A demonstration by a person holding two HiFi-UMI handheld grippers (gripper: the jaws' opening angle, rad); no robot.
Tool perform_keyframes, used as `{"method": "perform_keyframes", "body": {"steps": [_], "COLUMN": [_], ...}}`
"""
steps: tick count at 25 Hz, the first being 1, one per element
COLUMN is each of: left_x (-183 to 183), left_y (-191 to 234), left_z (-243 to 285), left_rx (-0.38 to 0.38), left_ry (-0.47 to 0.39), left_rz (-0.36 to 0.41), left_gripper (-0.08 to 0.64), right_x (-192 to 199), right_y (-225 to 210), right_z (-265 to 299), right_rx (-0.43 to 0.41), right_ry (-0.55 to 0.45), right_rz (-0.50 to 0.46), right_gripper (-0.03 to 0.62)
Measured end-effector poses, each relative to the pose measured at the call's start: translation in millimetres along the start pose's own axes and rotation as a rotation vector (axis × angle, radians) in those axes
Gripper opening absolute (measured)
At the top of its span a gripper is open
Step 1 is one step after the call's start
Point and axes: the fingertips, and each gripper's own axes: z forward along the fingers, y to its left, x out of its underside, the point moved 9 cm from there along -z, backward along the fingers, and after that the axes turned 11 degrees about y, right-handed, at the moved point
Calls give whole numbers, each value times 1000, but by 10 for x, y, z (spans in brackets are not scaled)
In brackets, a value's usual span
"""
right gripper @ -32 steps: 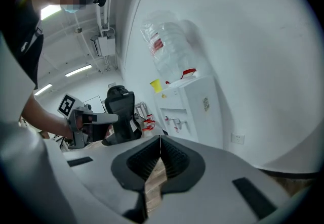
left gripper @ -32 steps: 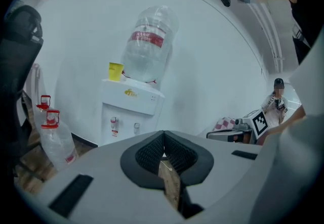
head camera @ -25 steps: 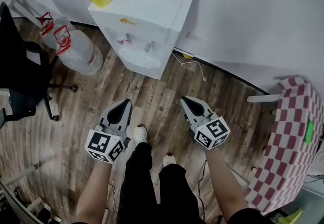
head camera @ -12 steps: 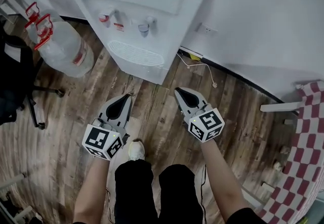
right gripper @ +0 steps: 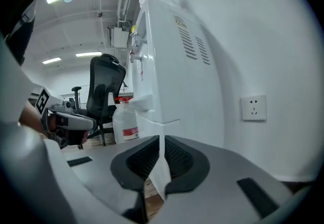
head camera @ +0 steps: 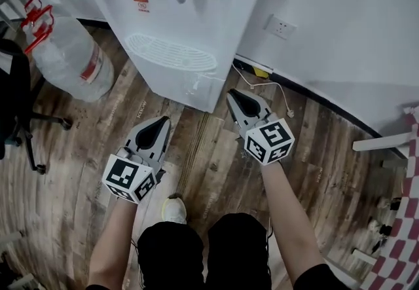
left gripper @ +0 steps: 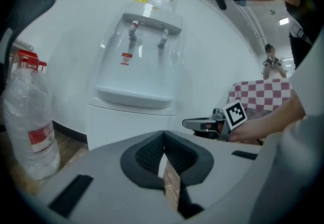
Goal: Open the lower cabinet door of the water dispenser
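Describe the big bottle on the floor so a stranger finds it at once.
Start at the white water dispenser. Left of it in the head view, a large clear bottle is on the floor. Red handles and a red label set it apart from the black chair beside it.

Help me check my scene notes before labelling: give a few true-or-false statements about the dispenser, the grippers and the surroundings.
1. The left gripper and the right gripper are both shut and empty. True.
2. The dispenser's lower door stands open. False: it is closed.
3. In the head view, a large water bottle stands left of the dispenser. True.
4. A plug sits in the wall socket. False: the socket is empty.
5. The floor is tiled. False: it is wood planks.
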Motion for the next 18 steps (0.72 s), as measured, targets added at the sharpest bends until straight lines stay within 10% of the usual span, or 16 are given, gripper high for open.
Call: {"method": "perform_keyframes", "body": {"steps": [18], "left_x": [131], "left_y": [-2], "left_z": [91], "left_rx": [-26], "left_ry": [-39], "left_rz": [34], "left_gripper": [14], "right_x": [-72], "right_y": [-29], "right_z": [352], "right_rx": [-1], "right_ry": [-73], "right_rz": [-80], "right_gripper": [224]}}
